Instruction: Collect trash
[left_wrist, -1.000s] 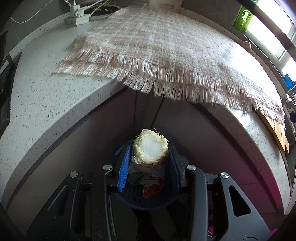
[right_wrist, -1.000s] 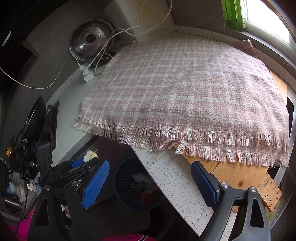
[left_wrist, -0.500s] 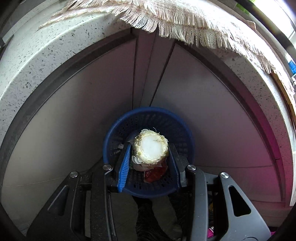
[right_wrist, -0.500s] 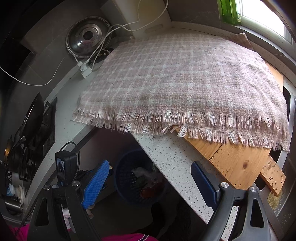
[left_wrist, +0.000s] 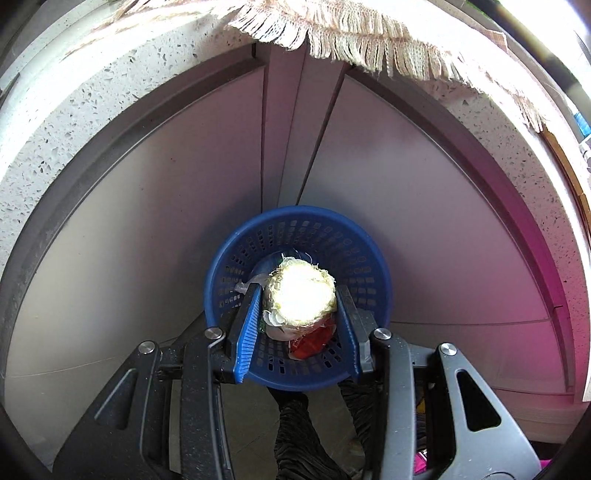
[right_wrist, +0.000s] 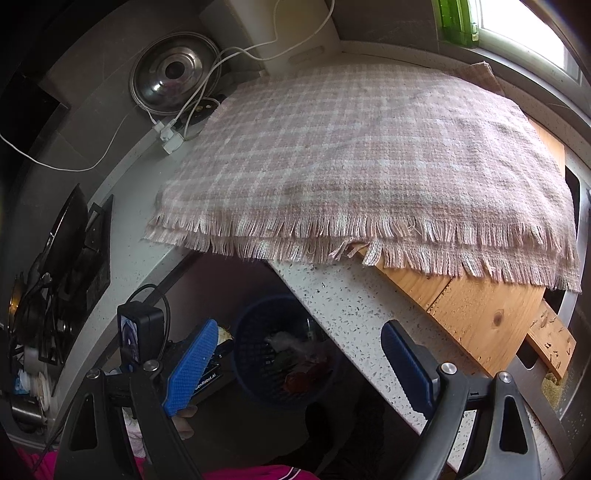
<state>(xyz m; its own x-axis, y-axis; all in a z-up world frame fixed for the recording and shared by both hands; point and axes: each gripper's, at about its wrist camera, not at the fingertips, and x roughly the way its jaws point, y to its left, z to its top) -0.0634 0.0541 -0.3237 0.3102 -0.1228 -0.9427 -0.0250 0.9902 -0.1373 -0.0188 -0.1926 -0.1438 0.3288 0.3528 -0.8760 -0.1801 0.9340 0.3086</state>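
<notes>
My left gripper (left_wrist: 300, 295) is clamped on a pale, fibrous vegetable stump (left_wrist: 299, 293), holding it over the mouth of the blue basket (left_wrist: 306, 229), inside the rim's ring. The basket stands on the floor against the grey cabinet doors (left_wrist: 184, 206), tucked into the inner corner where they meet. Above the basket the speckled counter edge (left_wrist: 92, 103) juts out on both sides, so the open room is the gap straight above the basket. In the basket lie a red wrapper (left_wrist: 312, 341) and some pale scraps. My right gripper (right_wrist: 299, 362) has its jaws wide apart with nothing between them; it hangs above the counter edge, up and to the right of the basket. Beyond the basket, on the counter, a fringed plaid cloth (right_wrist: 362, 158) overhangs the edge and partly covers a wooden board (right_wrist: 480, 314).
</notes>
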